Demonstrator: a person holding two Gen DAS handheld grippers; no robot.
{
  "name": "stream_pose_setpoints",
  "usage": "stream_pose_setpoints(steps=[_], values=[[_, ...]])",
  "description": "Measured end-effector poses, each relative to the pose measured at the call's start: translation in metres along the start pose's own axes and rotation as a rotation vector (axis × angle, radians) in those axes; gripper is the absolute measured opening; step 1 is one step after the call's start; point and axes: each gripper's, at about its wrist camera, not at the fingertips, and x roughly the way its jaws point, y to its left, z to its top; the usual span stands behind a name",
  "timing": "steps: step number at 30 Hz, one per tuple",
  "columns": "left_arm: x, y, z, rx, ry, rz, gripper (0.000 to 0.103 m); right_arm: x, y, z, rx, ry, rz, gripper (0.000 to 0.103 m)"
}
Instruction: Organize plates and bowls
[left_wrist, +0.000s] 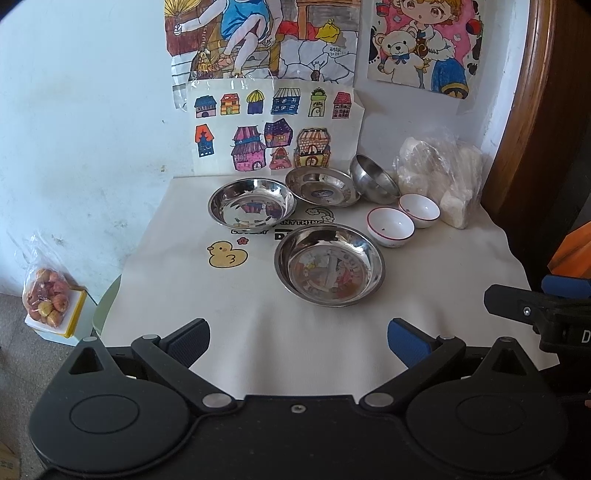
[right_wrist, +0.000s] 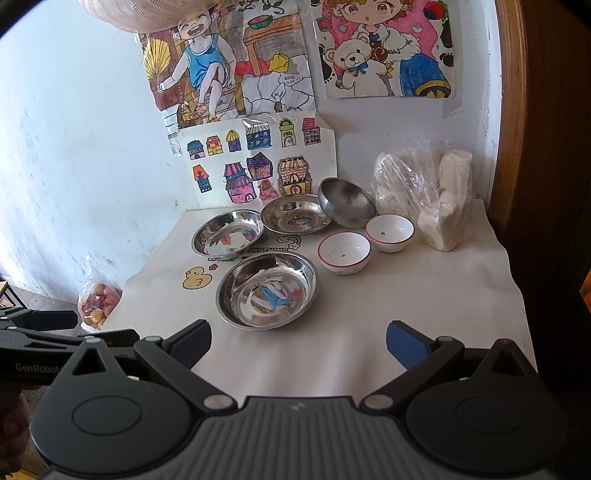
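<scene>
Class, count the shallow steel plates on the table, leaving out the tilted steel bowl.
3: nearest plate by the grippers; left plate above the duck; back plate below the house drawing, beside the tilted bowl. None looks hidden.

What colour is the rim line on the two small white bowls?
Red: a thin line around each small white bowl's rim, clearest in the right wrist view.

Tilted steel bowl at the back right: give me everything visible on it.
The tilted steel bowl is a small, deep, round bowl of brushed, dull-shining metal. It is empty and sits tipped on its side, its opening facing up and toward the left. It stands at the back of the cloth-covered table, just behind the two white bowls; its left edge overlaps the rim of the rear steel plate. A clear plastic bag lies to its right. Neither claw is near it.
</scene>
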Motion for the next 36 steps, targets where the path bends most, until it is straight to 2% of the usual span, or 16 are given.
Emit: stream_pose_setpoints(steps=[36], values=[[0.0004,-0.0007,0.0026,-0.009,0.015,-0.008,0.102,0.0005,-0.0005,0.0003,0.003,0.003,-0.002,0.103]])
